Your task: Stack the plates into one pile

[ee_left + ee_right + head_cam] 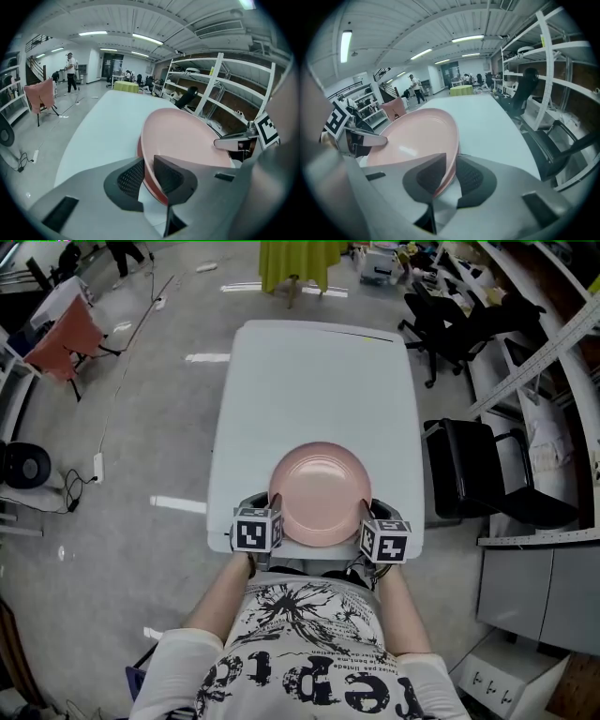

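Observation:
A pink plate [319,493] lies at the near edge of the white table [309,381], right in front of the person. My left gripper [267,510] is shut on its left rim and my right gripper [368,515] on its right rim. In the left gripper view, the plate [187,140] has its rim pinched between the pads of the left gripper [149,165]. A darker red edge shows beneath it; I cannot tell if that is a second plate. The right gripper view shows the plate [417,136] with its rim between the pads of the right gripper [451,161].
Beyond the plate the table top [103,126] runs bare to its far end. Black office chairs [487,474] and shelving stand close on the right. A fan [23,465] sits on the floor at left. A yellow-draped table [292,263] is far ahead.

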